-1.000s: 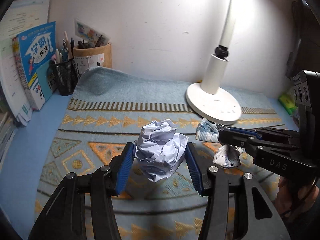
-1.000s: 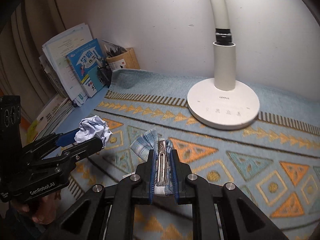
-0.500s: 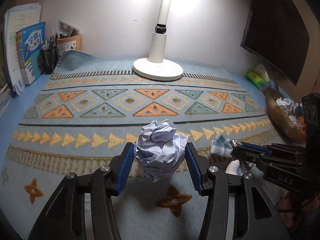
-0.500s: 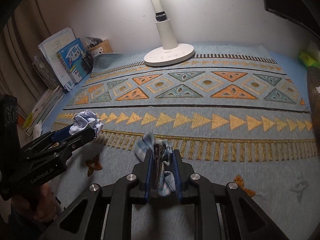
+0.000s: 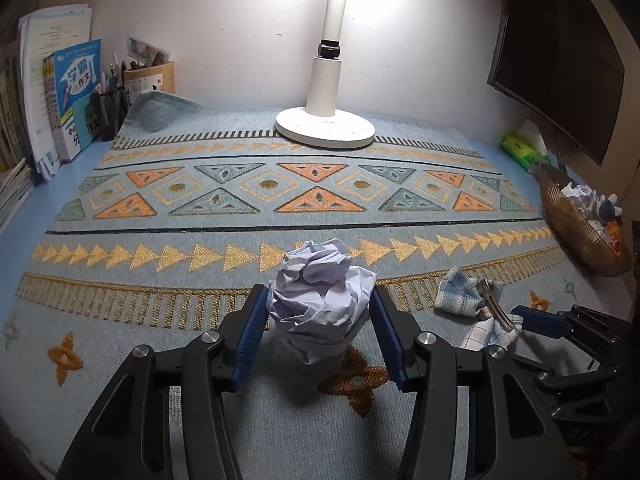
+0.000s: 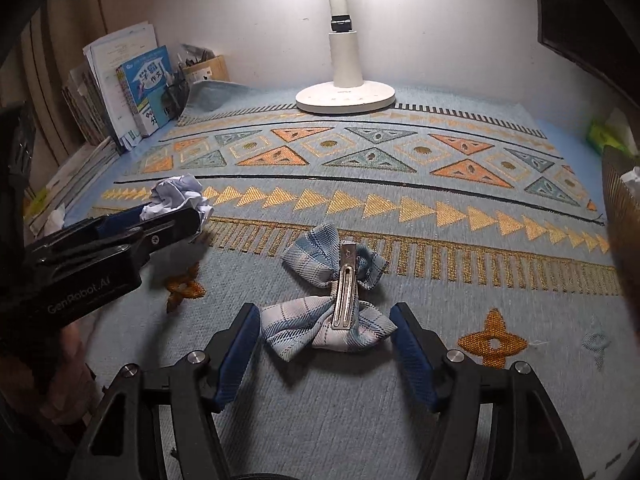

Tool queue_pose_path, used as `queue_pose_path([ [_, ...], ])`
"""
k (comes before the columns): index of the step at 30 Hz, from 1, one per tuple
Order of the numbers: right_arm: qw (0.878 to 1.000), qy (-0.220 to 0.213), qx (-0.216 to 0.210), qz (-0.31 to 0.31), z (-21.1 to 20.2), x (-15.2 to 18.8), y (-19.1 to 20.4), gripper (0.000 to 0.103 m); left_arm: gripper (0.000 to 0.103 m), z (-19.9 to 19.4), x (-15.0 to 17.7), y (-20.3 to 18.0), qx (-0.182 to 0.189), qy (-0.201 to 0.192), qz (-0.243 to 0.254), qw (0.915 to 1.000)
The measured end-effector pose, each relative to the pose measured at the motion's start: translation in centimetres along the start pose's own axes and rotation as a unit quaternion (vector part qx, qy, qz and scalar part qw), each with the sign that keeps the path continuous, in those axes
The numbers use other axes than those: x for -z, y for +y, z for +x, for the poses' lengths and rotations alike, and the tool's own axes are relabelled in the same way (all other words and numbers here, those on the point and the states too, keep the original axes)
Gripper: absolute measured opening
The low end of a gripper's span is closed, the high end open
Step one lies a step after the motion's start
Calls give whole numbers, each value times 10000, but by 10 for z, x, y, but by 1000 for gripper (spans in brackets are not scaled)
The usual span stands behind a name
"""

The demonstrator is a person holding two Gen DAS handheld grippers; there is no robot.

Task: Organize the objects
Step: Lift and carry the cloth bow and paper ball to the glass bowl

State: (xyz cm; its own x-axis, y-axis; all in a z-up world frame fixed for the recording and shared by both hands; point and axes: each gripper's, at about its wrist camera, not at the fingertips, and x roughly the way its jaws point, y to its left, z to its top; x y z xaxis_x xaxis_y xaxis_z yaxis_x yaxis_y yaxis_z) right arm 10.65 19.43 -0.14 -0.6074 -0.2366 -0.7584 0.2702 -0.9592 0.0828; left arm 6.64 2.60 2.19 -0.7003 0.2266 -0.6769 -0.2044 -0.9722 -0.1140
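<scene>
- Blue-and-white checked cloth hair bow with a silver metal clip [image 6: 335, 309]: one, lying on the patterned blue rug [image 6: 400, 184], between the wide-apart jaws of the right gripper [image 6: 326, 350], just let go.
- Crumpled white paper ball [image 5: 322, 299]: one, squeezed tight in the left gripper [image 5: 320, 334], up off the rug.
- Likely next: carry the ball right to the brown woven basket [image 5: 576, 232], then let go.
- Far back: one white desk lamp [image 5: 326, 120].

Blue desk [image 5: 24, 216], covered by patterned woven mat [image 5: 280, 208], bearing white lamp base [image 5: 325, 127], plaid bow hair clip [image 6: 332, 304], mesh pen holder [image 5: 107, 114], upright books [image 5: 68, 100], green tissue pack [image 5: 520, 150], wicker basket [image 5: 576, 232].
</scene>
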Motion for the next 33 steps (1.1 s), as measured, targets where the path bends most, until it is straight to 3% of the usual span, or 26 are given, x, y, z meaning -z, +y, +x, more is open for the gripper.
queue_pose_path([
  [4,9995,-47,283,-160,3,0,8,58,49,0,0,-2,24,-7,56,10000],
  [10,9995,-142,299,-24,1,0,2,33,49,1,0,-3,60,-24,70,10000],
  [13,9996,-170,227,82,-2,1,-2,27,49,0,1,-3,77,-30,57,9999],
  [23,9985,-474,144,242,-29,-1,-13,26,49,-1,1,-5,29,-73,127,9999],
  [28,9959,-755,381,305,-56,-4,-32,26,49,-4,0,-13,-43,-109,219,9997],
  [33,9893,-1149,736,521,-95,0,-68,26,49,-14,-5,-42,191,-216,377,9989],
])
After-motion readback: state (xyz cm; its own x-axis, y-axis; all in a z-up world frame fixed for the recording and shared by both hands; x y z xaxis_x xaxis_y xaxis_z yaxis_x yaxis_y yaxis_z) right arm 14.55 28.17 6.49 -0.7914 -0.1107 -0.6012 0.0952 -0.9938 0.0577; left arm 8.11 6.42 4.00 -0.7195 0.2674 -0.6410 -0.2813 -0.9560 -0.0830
